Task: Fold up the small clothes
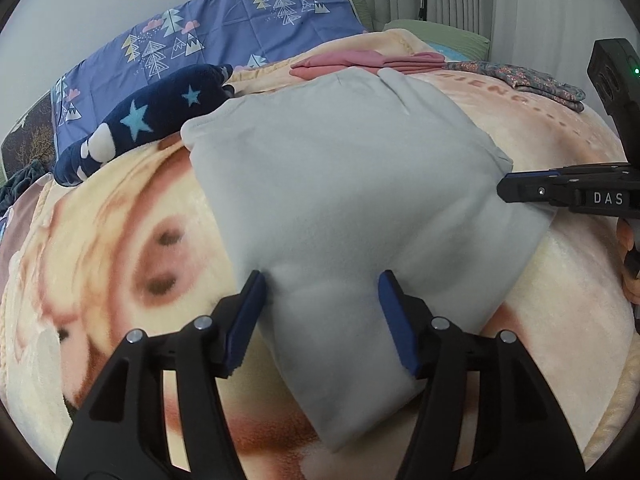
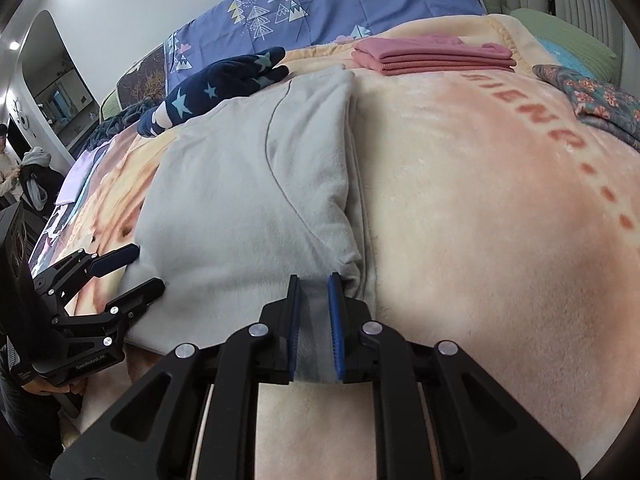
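A light grey garment lies spread on a cream blanket with a printed cartoon face, which covers the bed. In the left wrist view the left gripper has its two blue-padded fingers wide apart, and they stand on both sides of a near part of the grey garment; the cloth passes between them, but the fingers are not pressed together on it. In the right wrist view the same left gripper shows at the left edge of the grey garment, with its fingers spread. The right gripper has its fingers close together, and a strip of the grey cloth sits between the blue pads, at the near right corner of the garment, so it is gripping the garment there. In the left wrist view the right gripper reaches in from the right and touches the right edge of the garment. Beyond the garment, on the far side of the blanket, lies a folded pink pile. To the right of it there is a flowered cloth. At the far left of the garment lies a dark blue piece with light stars, just beside the grey cloth. Behind all this a purple sheet with trees and clouds stands along the wall.
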